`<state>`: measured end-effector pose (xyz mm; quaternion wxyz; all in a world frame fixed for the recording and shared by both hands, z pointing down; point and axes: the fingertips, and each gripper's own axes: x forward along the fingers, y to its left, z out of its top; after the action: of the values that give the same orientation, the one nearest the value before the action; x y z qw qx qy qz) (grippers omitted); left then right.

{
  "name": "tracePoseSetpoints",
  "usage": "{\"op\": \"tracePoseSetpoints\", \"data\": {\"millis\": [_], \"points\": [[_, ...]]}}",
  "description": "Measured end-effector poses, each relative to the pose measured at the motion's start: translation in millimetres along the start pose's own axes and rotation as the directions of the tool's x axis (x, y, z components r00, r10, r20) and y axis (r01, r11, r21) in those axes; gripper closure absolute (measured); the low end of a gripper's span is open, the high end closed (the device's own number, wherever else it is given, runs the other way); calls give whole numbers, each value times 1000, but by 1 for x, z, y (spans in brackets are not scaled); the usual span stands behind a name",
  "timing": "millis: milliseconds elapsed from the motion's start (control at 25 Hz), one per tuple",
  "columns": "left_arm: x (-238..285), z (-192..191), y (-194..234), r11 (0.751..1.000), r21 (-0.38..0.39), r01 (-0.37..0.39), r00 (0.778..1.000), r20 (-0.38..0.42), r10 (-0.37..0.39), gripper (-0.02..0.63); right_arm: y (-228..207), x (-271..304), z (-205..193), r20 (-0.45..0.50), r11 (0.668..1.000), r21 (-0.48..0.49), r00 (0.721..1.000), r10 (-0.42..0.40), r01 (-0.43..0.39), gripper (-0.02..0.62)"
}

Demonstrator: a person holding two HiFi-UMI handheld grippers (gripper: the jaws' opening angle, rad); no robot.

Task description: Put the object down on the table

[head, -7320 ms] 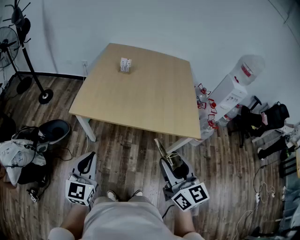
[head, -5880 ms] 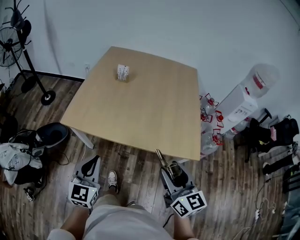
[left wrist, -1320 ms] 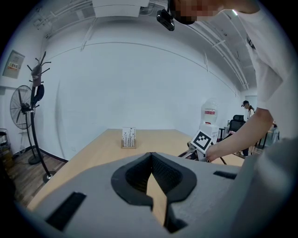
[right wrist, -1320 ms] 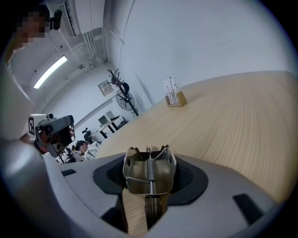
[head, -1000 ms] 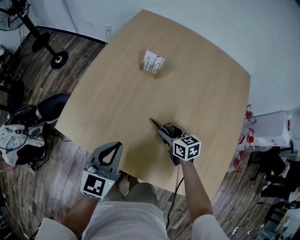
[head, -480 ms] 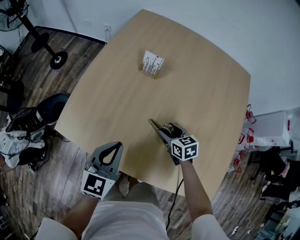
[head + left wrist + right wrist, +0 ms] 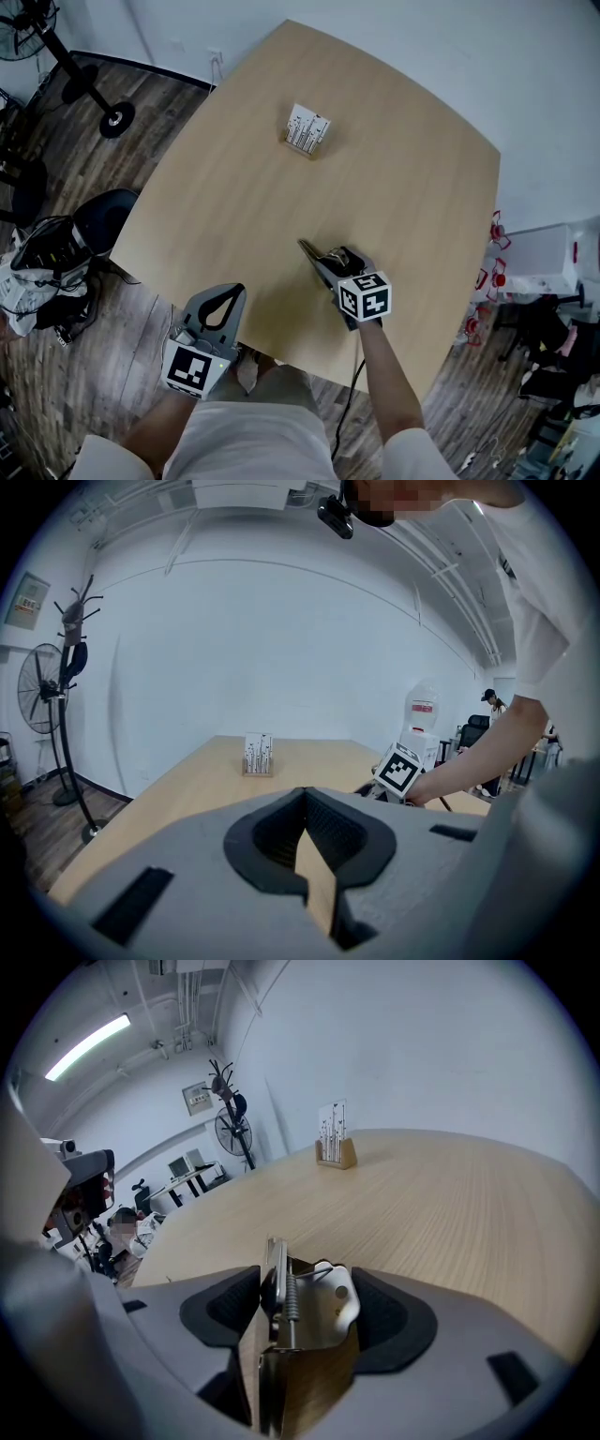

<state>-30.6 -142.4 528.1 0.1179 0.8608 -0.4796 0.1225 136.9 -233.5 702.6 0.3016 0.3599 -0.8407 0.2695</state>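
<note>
The right claw [image 7: 305, 1283] is low over the table [image 7: 450, 1204], and its jaws are opening round a metal clip [image 7: 309, 1312], a brass-coloured sprung piece with a pale lever. The clip stands between the pads, which look to be easing off it rather than pressing, and its lower end seems to rest on the wood (the contact itself is hidden behind the claw). In the head view the same claw [image 7: 326, 262] is over the near middle of the table [image 7: 394, 141], with the clip [image 7: 307, 248] pointing out ahead of it. So the step in hand is the release.

The next move, as I judge it, is to spread the jaws fully and then draw straight back and up, so that neither pad drags or tips the clip.

The left claw [image 7: 305, 794] is closed and empty, held off the table's near edge. Far across the table stands a small card stand [image 7: 307, 129], well apart.
</note>
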Motion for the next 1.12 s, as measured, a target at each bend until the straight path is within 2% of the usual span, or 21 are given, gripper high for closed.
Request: {"op": "tracePoseSetpoints", "data": {"millis": [680,920,1120], "points": [[-7,-6,5,1000,-7,13,1000,-12,-13,600,-5,2,0,-4,997,15,997,-72,72,295],[-12,-4,5,1000,1,14,1000,-1,-14,600,-9,-7,4,27,995,33,995,-95,94,288],[-17,-3,3,1000,2,18,1000,-5,-18,600,-8,-22,9,77,989,107,991,-109,100,287]]}}
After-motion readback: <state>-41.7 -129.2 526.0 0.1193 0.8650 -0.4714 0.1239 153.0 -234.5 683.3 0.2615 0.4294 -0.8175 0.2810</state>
